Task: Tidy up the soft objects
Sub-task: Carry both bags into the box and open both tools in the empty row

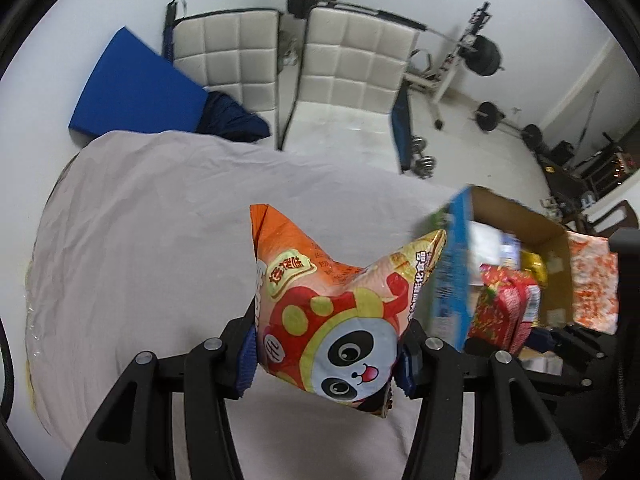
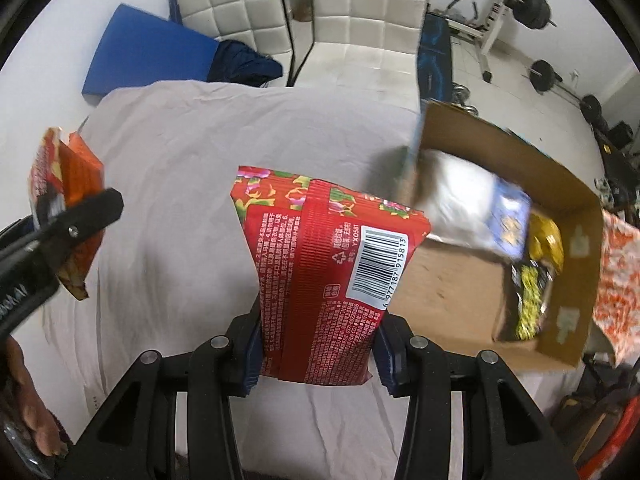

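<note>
My left gripper (image 1: 326, 354) is shut on an orange panda snack bag (image 1: 336, 312) and holds it above the grey sheet-covered table (image 1: 160, 240). My right gripper (image 2: 318, 354) is shut on a red snack bag (image 2: 324, 276) with a barcode, held above the table next to the open cardboard box (image 2: 568, 196). The box holds several packets, white, blue and yellow (image 2: 546, 240). In the right wrist view the left gripper (image 2: 76, 216) with its orange bag (image 2: 76, 176) is at the far left. In the left wrist view the red bag (image 1: 504, 308) and box (image 1: 556, 232) are at the right.
Two white padded chairs (image 1: 352, 60) stand behind the table. A blue mat (image 1: 132, 88) and dark cloth (image 1: 232, 118) lie at the back left. Weights and a bench (image 1: 488, 56) fill the back right. An orange-white patterned cloth (image 2: 616, 280) hangs beside the box.
</note>
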{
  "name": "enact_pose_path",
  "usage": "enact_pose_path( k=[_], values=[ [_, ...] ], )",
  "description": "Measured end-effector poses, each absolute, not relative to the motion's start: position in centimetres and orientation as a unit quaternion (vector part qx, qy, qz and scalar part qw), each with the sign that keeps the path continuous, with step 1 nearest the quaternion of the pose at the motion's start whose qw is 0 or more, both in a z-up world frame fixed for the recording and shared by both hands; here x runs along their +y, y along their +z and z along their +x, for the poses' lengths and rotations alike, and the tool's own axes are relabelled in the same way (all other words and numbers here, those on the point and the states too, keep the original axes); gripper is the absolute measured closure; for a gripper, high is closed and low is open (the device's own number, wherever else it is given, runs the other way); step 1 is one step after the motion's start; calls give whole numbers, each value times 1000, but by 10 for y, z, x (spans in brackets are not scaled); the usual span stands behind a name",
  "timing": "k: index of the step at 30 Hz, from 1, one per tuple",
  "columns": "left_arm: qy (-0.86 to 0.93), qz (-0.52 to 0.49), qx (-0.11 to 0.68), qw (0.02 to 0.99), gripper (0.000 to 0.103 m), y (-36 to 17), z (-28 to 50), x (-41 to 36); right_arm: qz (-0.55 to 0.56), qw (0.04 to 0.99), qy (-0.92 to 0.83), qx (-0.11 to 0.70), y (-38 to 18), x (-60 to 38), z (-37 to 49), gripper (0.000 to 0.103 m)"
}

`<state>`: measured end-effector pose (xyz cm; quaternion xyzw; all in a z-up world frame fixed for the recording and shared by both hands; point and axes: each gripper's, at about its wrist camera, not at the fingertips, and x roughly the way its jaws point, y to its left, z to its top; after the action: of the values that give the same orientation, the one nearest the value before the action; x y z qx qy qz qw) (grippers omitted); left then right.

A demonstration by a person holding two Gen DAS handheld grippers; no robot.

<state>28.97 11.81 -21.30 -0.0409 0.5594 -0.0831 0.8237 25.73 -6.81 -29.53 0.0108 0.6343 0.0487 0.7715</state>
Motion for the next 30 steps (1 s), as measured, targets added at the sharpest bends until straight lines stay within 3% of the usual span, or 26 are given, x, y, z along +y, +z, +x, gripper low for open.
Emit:
enact_pose_path(
  k=[13,30],
  values=[
    [-172,-21,543,822,52,-171,242,15,63,791,14,609,-247,-169,175,55],
    [-206,6,554,807,52,-187,230,-71,93,791,-7,605,-239,-255,165,55]
  ],
)
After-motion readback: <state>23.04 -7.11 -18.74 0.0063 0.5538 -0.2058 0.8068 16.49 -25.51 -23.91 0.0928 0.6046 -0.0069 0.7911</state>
